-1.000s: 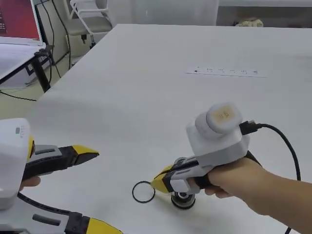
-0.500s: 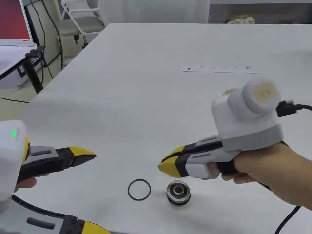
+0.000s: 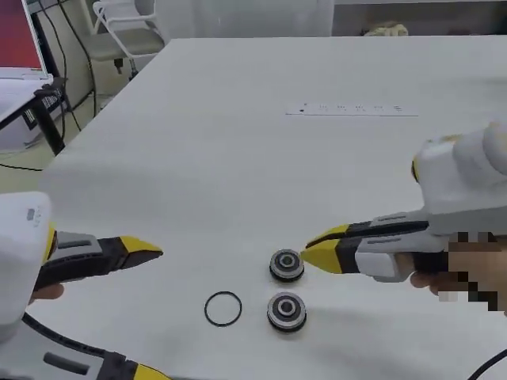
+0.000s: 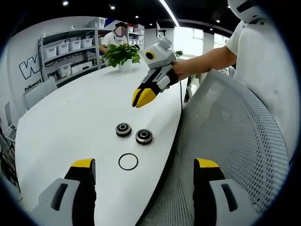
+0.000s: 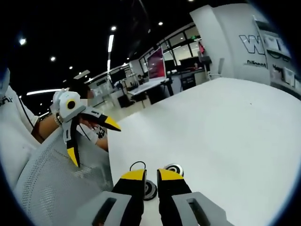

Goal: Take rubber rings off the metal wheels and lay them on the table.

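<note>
Overlapping one wheel (image 5: 151, 189): right tongs (image 5: 150, 174).

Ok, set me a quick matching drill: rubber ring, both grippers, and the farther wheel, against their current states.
1 rubber ring
2 left gripper
3 right gripper
4 farther wheel

A jaws shut
B jaws wide apart
C flat on the table, loose
D next to the right gripper's tip

Pairs: 1-C, 2-B, 3-A, 4-D

You had a thin black rubber ring (image 3: 223, 309) lying flat beside the nearer round silver metal wheel (image 3: 286, 311); a second wheel (image 3: 286, 265) stood just behind that wheel.
</note>
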A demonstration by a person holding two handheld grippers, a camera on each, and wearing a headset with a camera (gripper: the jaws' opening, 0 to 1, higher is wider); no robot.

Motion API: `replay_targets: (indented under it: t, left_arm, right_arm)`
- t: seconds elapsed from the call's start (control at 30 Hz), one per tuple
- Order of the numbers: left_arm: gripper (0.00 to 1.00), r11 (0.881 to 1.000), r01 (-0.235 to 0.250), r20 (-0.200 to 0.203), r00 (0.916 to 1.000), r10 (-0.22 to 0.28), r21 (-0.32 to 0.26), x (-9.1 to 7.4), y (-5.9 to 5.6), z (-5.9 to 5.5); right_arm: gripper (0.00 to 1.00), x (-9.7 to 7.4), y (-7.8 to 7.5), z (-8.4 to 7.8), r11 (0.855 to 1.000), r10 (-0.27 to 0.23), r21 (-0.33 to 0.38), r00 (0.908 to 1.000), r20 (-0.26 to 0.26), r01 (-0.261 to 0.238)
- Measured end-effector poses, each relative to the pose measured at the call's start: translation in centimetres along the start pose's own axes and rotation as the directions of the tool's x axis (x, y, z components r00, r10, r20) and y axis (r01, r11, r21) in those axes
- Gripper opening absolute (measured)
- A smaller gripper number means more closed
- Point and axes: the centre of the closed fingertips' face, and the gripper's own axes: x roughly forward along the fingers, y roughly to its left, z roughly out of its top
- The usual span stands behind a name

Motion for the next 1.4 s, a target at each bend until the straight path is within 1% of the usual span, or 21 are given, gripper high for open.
replay_targets:
  t: [0.03, 0.13, 0.17, 0.27, 0.33, 0.47, 0.53, 0.6, 0.67, 0.7, 0.77, 0.83, 0.87, 0.9, 0.97, 1.07, 1.13, 1.2, 1.27, 1.33, 1.4]
  left_arm:
    - [0.82, 1.000, 0.017, -0.002, 0.9998, -0.017, 0.016, 0.1, -0.2, 0.4]
    - [0.82, 0.998, 0.039, 0.003, 0.9992, -0.039, 0.053, 0.4, -0.3, 1.4]
    - [0.82, 0.997, 0.041, 0.005, 0.9991, -0.041, 0.059, 0.5, -0.3, 1.7]
    - [0.82, 0.994, 0.049, 0.037, 0.9979, -0.053, 0.100, 0.7, -0.1, 3.4]
    - [0.80, 0.992, 0.058, 0.050, 0.9967, -0.064, 0.114, 1.0, 0.0, 4.2]
    - [0.77, 0.986, 0.060, 0.056, 0.9961, -0.069, 0.159, 1.9, 0.2, 5.3]
    - [0.77, 0.981, 0.084, 0.057, 0.9938, -0.095, 0.174, 2.3, -0.2, 5.7]
    - [0.77, 0.978, 0.114, 0.086, 0.9878, -0.130, 0.174, 2.8, -0.5, 6.6]
    - [0.75, 0.976, 0.130, 0.088, 0.9853, -0.146, 0.173, 3.4, -0.6, 7.1]
    - [0.74, 0.973, 0.133, 0.085, 0.9848, -0.151, 0.186, 3.9, -0.6, 7.2]
    - [0.72, 0.964, 0.135, 0.073, 0.9851, -0.156, 0.230, 4.8, -0.6, 7.2]
    - [0.72, 0.964, 0.123, 0.074, 0.9869, -0.144, 0.236, 5.7, -0.3, 7.1]
    - [0.71, 0.965, 0.121, 0.078, 0.9868, -0.142, 0.232, 6.0, -0.2, 7.1]
    - [0.69, 0.966, 0.130, 0.088, 0.9843, -0.153, 0.225, 6.4, -0.1, 7.2]
    - [0.63, 0.971, 0.143, 0.105, 0.9806, -0.165, 0.190, 7.2, -0.1, 7.2]
    - [0.54, 0.974, 0.142, 0.093, 0.9827, -0.160, 0.175, 8.3, 0.3, 6.6]
    - [0.49, 0.977, 0.148, 0.067, 0.9849, -0.160, 0.153, 9.3, 0.5, 5.9]
    - [0.45, 0.979, 0.140, 0.072, 0.9857, -0.152, 0.150, 10.1, 0.6, 5.7]
    - [0.42, 0.981, 0.134, 0.075, 0.9865, -0.146, 0.137, 10.8, 0.7, 5.4]
    - [0.42, 0.982, 0.136, 0.062, 0.9875, -0.145, 0.130, 11.2, 0.7, 4.9]
    - [0.39, 0.980, 0.140, 0.041, 0.9883, -0.147, 0.143, 11.4, 0.5, 4.1]
  right_arm:
    - [0.06, -0.1, -0.2, -0.3, 1.000, -0.004, 0.012, 1.0000, 0.002, 0.004]
    - [0.06, -0.2, -0.4, -0.9, 1.000, -0.011, 0.021, 0.9999, 0.003, 0.011]
    - [0.06, -0.2, -0.5, -1.0, 1.000, -0.012, 0.025, 0.9999, 0.002, 0.012]
    - [0.06, -0.2, -0.7, -1.5, 0.999, -0.018, 0.040, 0.9998, 0.001, 0.018]
    - [0.07, -0.2, -0.6, -1.9, 0.999, -0.016, 0.042, 0.9999, -0.003, 0.016]
    - [0.07, 0.0, -0.6, -2.6, 0.999, -0.016, 0.039, 0.9996, -0.022, 0.017]
    - [0.07, 0.1, -0.5, -2.9, 0.999, -0.010, 0.037, 0.9995, -0.030, 0.011]
    - [0.07, 0.1, -0.4, -3.1, 1.000, -0.006, 0.026, 0.9993, -0.037, 0.006]
    - [0.07, 0.4, -0.4, -3.4, 1.000, 0.004, 0.021, 0.9991, -0.041, -0.003]
    - [0.07, 0.4, -0.4, -3.6, 1.000, 0.004, 0.025, 0.9991, -0.043, -0.003]
    - [0.07, 0.6, -0.4, -4.2, 1.000, 0.009, 0.028, 0.9984, -0.056, -0.008]
    - [0.07, 0.6, -0.4, -4.7, 1.000, 0.011, 0.013, 0.9969, -0.077, -0.010]
    - [0.07, 0.7, -0.3, -4.9, 1.000, 0.012, 0.008, 0.9963, -0.085, -0.011]
    - [0.08, 0.8, -0.3, -5.1, 1.000, 0.015, 0.003, 0.9958, -0.091, -0.015]
    - [0.08, 0.9, 0.0, -5.3, 1.000, 0.024, 0.001, 0.9948, -0.099, -0.024]
    - [0.08, 1.2, 0.4, -5.6, 0.999, 0.037, -0.015, 0.9932, -0.111, -0.039]
    - [0.09, 1.5, 0.3, -6.0, 0.998, 0.040, -0.033, 0.9905, -0.131, -0.045]
    - [0.10, 1.7, 0.4, -6.4, 0.997, 0.043, -0.056, 0.9871, -0.154, -0.052]
    - [0.10, 1.8, 0.5, -6.8, 0.995, 0.049, -0.078, 0.9841, -0.171, -0.063]
    - [0.11, 2.0, 0.6, -7.0, 0.994, 0.053, -0.089, 0.9820, -0.181, -0.070]
    - [0.11, 2.1, 0.7, -7.2, 0.992, 0.056, -0.099, 0.9802, -0.190, -0.076]
